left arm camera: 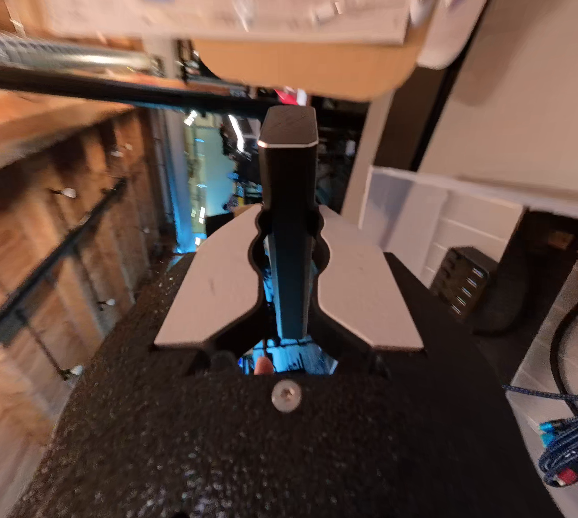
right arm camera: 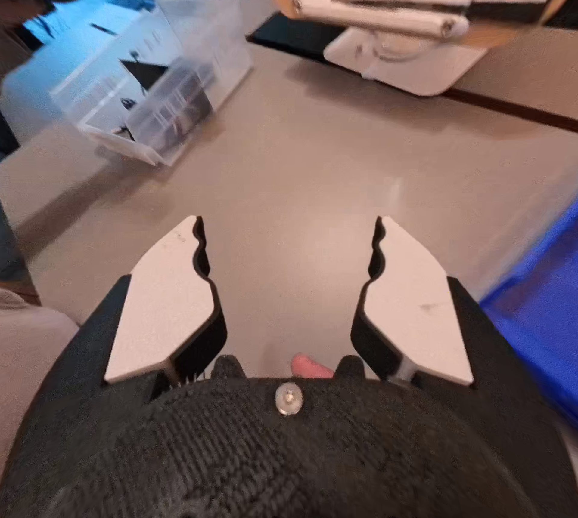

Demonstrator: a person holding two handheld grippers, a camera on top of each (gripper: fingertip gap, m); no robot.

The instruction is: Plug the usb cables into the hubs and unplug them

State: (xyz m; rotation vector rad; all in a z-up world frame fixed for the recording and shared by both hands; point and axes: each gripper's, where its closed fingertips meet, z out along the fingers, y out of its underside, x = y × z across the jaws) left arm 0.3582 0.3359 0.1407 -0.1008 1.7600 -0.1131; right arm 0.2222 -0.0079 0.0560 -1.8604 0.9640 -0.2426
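**One Gripper Holds a Hub, the Other Waits With Nothing**

The left gripper [left arm camera: 288, 218] is squeezed tight on a long dark hub [left arm camera: 289, 190]; its two pale fingers [left arm camera: 215, 281] press on both sides of the bar, so it cannot slip. The hub sticks out past the fingertips, with its flat end facing the camera; I think it is held like that so the side with the holes stays free for a plug, but I cannot see those holes from here. The whole left view is tipped and blurry, so I think the gripper is being swung through the air.

Off to the right in the left wrist view sits a second black hub [left arm camera: 463, 287] with a row of little blue holes; it rests on the table [left arm camera: 531, 378] with its holes facing out, which makes it easy to reach. Lower down lies a bundle of blue braided usb cables [left arm camera: 560, 456]; it is well apart from both hubs, and no cable looks plugged in yet.

The right gripper [right arm camera: 289, 240] has its fingers wide apart and nothing between them; it hangs over the bare table, and I think it is free so it can go and pick up a cable. A clear plastic box [right arm camera: 156, 96] sits far ahead on the left; a blue thing [right arm camera: 538, 331] shows at the right edge, too blurry to name.

I think the plugging has not started yet; one hand steadies the hub, and the other must bring the plug.
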